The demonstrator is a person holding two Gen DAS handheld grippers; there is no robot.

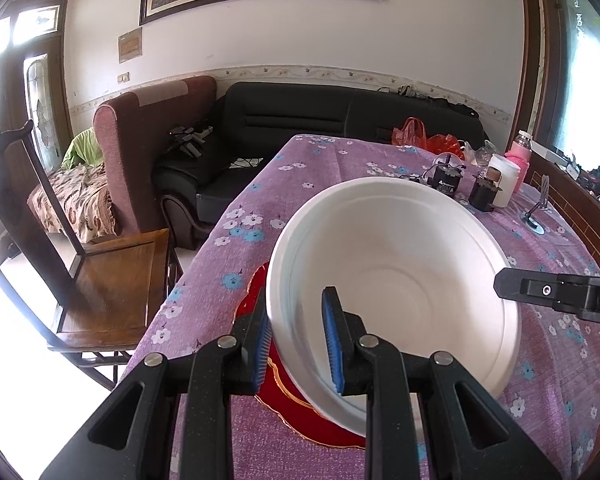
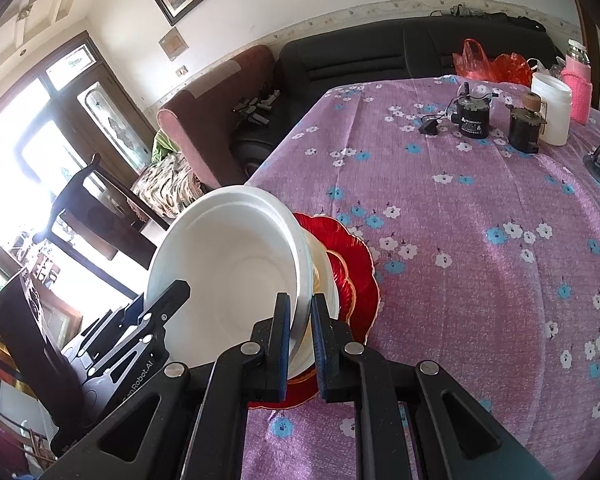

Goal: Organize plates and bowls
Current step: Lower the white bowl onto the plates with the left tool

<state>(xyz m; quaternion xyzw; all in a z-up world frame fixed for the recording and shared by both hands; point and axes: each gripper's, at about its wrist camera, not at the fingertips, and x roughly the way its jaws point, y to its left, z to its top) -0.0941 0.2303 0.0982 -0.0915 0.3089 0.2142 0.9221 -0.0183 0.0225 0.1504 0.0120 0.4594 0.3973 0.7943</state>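
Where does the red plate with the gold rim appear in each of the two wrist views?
Left wrist view: the red plate is at bottom centre, mostly hidden under the tilted white bowl.
Right wrist view: it is at centre, right of the bowl.
Shared landmark: the white jar at the table's far right.

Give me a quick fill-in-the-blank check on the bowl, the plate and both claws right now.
1. Both claws grip the rim of the white ____.
2. The bowl is over a ____ plate with a gold edge.
3. The plate lies on a ____ floral tablecloth.
4. The left claw and right claw hold the bowl ____, not level.

Missing: bowl; red; purple; tilted
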